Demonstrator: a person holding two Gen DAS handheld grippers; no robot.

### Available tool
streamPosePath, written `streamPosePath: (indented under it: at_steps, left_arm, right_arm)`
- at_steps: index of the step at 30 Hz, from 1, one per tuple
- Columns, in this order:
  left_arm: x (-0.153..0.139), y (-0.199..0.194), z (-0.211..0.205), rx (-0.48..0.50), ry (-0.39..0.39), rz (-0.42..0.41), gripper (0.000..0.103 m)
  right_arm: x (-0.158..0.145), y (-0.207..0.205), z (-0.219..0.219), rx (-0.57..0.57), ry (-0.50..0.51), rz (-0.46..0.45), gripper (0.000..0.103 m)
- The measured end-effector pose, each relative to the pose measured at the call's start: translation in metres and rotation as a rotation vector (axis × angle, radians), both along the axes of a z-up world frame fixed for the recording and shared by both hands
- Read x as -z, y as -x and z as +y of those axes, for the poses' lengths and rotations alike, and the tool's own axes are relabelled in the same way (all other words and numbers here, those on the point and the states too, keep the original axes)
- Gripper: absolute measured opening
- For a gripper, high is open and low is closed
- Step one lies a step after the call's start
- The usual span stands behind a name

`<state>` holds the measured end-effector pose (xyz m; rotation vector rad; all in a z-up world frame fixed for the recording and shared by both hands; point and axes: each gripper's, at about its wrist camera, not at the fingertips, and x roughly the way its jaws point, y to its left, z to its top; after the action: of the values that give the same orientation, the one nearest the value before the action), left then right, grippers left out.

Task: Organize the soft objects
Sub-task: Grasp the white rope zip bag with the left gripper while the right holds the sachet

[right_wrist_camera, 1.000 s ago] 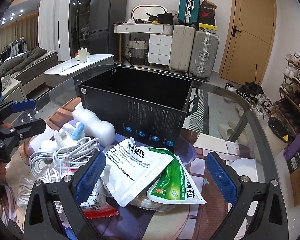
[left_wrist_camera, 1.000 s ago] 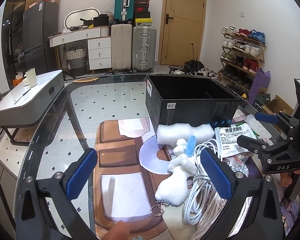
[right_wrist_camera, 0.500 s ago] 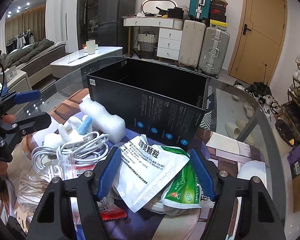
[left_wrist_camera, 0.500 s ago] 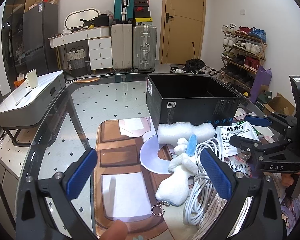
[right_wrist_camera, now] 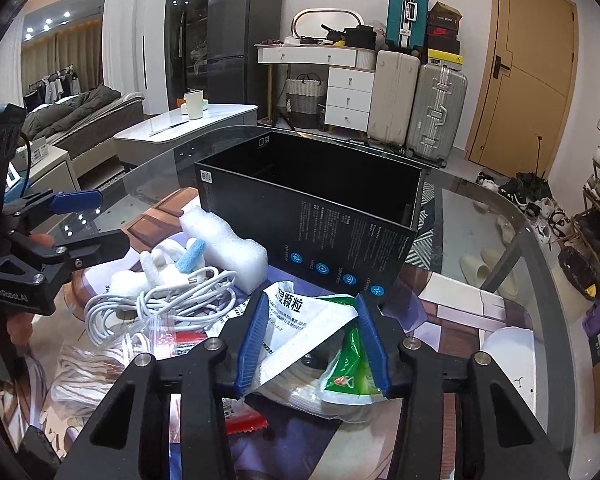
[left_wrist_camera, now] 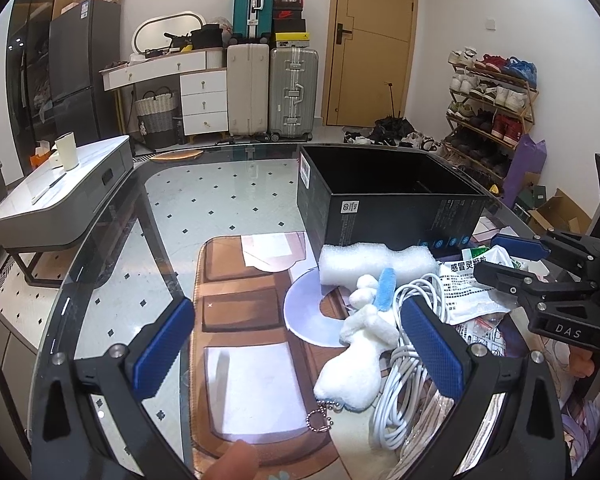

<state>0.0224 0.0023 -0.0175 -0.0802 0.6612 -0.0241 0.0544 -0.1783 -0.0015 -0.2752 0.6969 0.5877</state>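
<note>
My left gripper (left_wrist_camera: 300,344) stands wide open and empty, with the plush (left_wrist_camera: 360,356) lying near its right pad, long axis running away from me. My right gripper (right_wrist_camera: 312,344) is closing on the white sachet (right_wrist_camera: 300,320), which lies between its pads; the sachet crumples there, so I judge contact begun. The box (right_wrist_camera: 320,216) sits just beyond, straight ahead of the right jaws, the nearer hand.

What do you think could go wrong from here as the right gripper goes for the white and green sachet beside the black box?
1. The right gripper is closing around the crumpled sachet; the slick, buckled film could slip out or tear when lifted.
2. The sachet lies on other packets in a heap, so one may get dragged along.
3. The black box stands close behind; its near wall could catch the sachet.
</note>
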Motion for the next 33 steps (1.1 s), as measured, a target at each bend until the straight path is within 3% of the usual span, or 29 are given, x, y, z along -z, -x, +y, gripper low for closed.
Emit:
streamPosePath:
  at_steps: [8,22,33]
  left_arm:
    - [0.0,0.005,-0.001,0.034,-0.014,0.01,0.103]
    - [-0.003,0.029,-0.035,0.283,0.007,0.093,0.103]
    - [0.001,0.037,-0.046,0.341,-0.004,0.129,0.1]
  right_arm:
    - [0.001,0.006,-0.005,-0.014,0.006,0.026,0.046]
    - [0.001,0.011,-0.001,-0.039,0.023,0.021,0.049]
    - [0.0,0.014,0.001,-0.058,0.022,0.019,0.047]
